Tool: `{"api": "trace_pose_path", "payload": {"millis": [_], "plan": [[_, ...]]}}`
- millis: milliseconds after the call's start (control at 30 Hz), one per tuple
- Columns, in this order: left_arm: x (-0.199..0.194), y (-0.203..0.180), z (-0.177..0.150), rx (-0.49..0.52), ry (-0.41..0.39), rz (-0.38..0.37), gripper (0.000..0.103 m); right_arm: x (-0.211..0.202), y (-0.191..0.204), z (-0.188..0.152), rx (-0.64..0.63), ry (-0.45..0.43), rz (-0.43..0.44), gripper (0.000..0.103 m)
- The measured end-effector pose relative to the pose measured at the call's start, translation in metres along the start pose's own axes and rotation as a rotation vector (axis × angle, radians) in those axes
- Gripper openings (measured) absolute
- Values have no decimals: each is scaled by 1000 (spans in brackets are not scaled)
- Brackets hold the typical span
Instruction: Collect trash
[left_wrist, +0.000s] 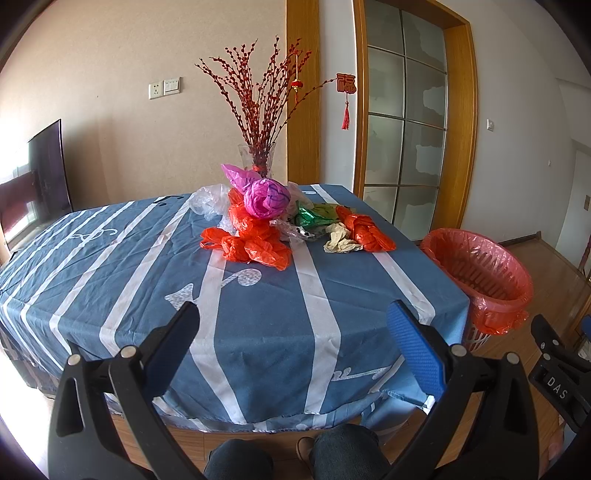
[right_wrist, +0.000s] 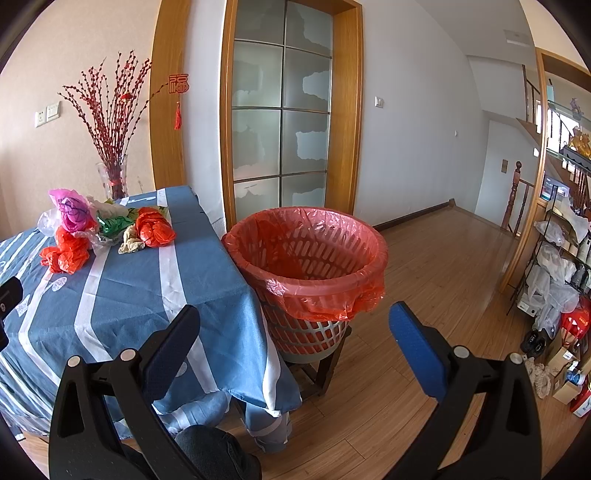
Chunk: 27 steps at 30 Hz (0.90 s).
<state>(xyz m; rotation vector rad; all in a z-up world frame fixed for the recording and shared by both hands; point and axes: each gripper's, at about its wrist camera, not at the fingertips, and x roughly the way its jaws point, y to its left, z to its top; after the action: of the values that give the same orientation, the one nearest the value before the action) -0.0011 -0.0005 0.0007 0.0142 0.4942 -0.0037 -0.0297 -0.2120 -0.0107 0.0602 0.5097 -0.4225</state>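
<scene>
Left wrist: crinkled plastic bags (left_wrist: 258, 225) heaped | both hand-held grippers (left_wrist: 293, 325) (right_wrist: 293, 325) released, empty

I have the left claw (left_wrist: 293, 321) spread wide, holding nothing, hovering over the near edge of the surface (left_wrist: 258, 332). My right claw (right_wrist: 295, 325) is equally wide and empty, off that surface's right side.

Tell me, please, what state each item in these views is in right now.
left gripper: open, empty, above the near table edge.
right gripper: open, empty.
trash basket: upright on a stand, lined with a red bag, looks empty.
plastic bags: crumpled, heaped on the table.
vase: upright, holding red branches.
tablecloth: spread, draped over the edge.
</scene>
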Motion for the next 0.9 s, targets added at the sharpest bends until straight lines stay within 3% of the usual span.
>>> {"api": "trace_pose_path", "payload": {"millis": [900], "plan": [[0, -3, -3, 1, -2, -1, 99, 0, -2, 1, 1, 2, 0, 101]]}}
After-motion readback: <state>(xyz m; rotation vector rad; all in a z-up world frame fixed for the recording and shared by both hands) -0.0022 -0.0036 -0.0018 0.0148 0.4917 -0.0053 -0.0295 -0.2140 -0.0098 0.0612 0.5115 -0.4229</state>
